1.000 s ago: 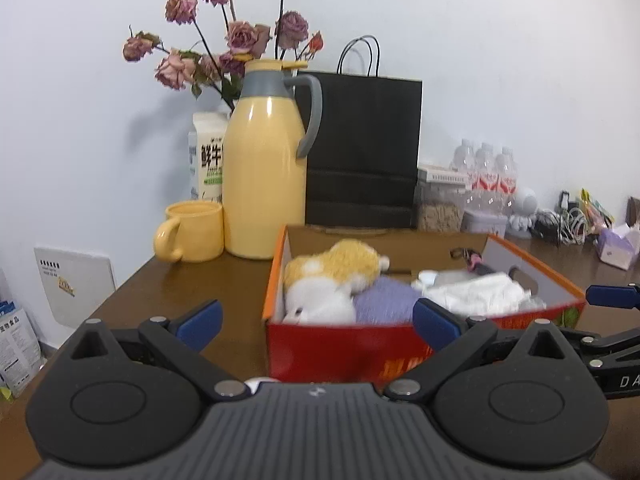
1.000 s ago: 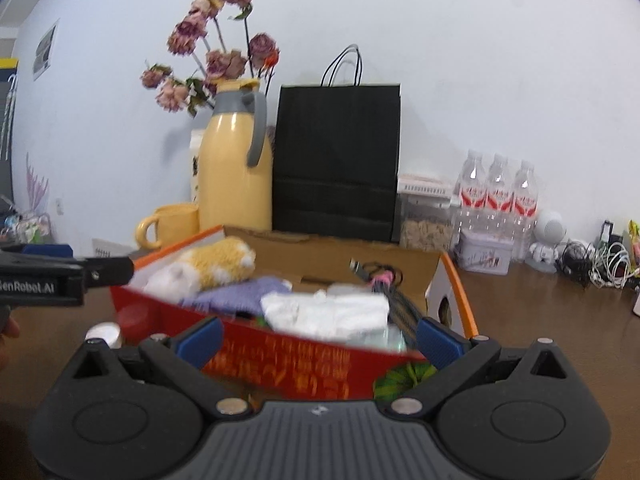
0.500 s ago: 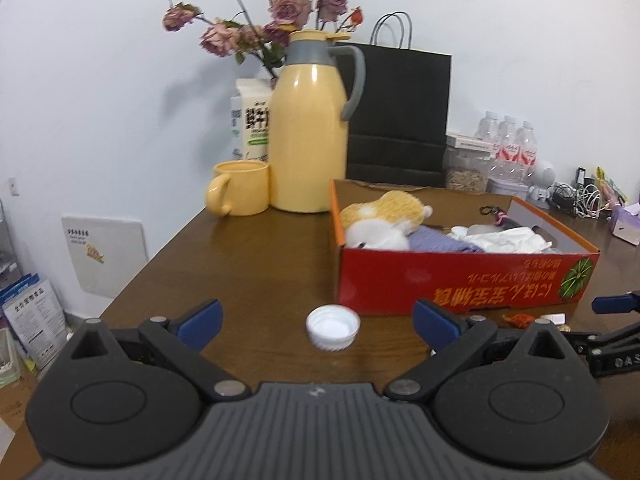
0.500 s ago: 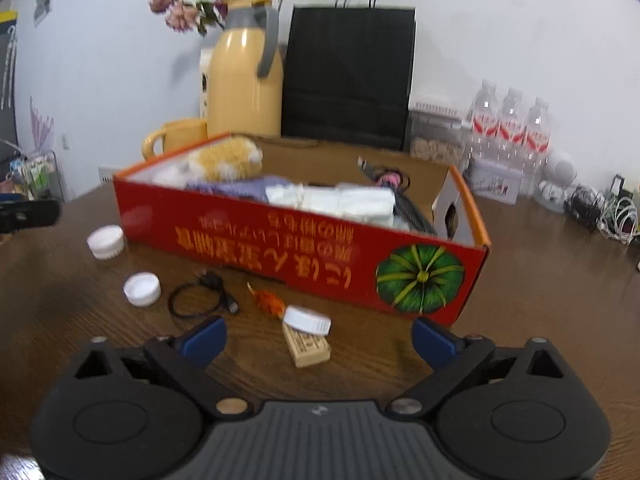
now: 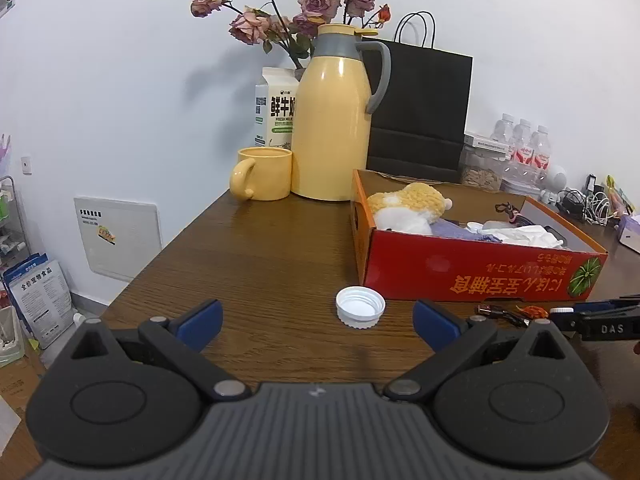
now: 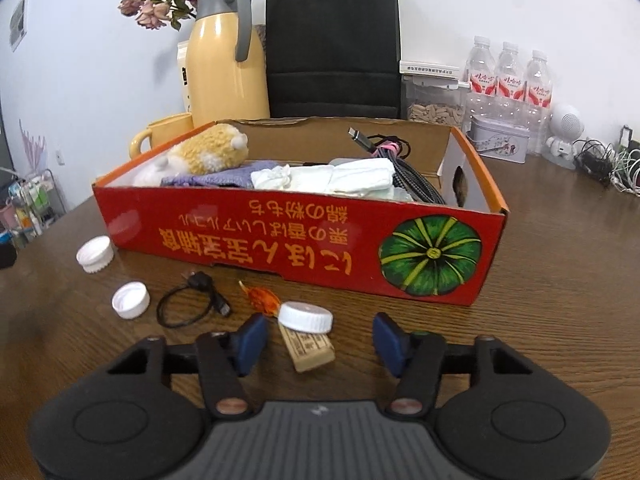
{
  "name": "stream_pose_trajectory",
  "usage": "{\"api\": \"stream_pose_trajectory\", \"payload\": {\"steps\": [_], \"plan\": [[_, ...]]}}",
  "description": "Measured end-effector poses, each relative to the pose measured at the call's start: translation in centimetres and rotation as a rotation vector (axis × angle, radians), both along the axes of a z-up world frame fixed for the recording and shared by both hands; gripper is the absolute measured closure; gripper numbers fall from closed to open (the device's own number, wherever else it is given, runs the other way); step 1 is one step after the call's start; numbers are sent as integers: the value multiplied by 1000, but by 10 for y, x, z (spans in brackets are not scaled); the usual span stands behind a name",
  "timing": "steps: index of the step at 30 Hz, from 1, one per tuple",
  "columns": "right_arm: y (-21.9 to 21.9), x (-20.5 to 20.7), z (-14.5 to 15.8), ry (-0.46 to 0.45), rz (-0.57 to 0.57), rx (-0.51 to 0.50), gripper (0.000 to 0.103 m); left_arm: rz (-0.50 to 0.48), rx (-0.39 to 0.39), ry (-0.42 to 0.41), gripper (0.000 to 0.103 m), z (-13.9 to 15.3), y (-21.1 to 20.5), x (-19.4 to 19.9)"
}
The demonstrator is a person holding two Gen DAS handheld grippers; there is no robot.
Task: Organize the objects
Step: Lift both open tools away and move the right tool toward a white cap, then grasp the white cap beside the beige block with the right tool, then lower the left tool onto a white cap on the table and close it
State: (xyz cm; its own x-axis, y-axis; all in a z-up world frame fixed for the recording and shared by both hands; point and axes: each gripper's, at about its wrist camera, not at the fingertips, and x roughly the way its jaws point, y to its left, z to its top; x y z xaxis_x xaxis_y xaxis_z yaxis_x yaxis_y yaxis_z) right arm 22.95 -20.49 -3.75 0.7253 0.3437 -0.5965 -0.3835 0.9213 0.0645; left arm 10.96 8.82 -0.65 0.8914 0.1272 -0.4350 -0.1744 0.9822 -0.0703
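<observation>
Jaws of the right gripper (image 6: 316,340), wide apart a moment ago, are closing around the white cap (image 6: 305,317) and small block (image 6: 308,347) before the red box (image 6: 288,240), not yet pinching; the left gripper (image 5: 318,322) stays spread.

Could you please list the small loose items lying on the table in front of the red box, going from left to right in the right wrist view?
Ridged white cap → upturned white cap → short black cable → orange wrapped candy → white cap resting on a tan packet.
</observation>
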Motion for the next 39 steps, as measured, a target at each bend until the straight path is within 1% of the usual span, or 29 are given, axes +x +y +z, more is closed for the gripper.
{"api": "stream_pose_trajectory", "payload": {"steps": [1,4,6,8,15,21,27,31,35,39], "plan": [[1,1,0,0,-1,2,50,-2,1,1,0,0,0,0],[3,3,1,3,8,17,58,-2,3,4,0,-1,-1,1],[4,3,1,3,13,23,69,-1,3,6,0,-1,0,1],[4,3,1,3,20,29,75,1,4,9,0,-1,-1,2],[1,-2,4,-34,12,47,75,-2,11,14,0,-2,-2,4],[1,-10,9,-90,12,51,75,-3,22,35,0,-4,-4,14],[1,-23,14,-178,-2,36,75,-12,60,121,0,-10,-4,41],[1,-28,17,-218,-9,30,75,-26,86,177,0,-13,-8,63],[0,-31,18,-239,-10,28,75,-32,103,214,0,-20,-15,82],[0,-34,19,-253,-6,25,75,-26,105,216,0,-26,-23,93]]}}
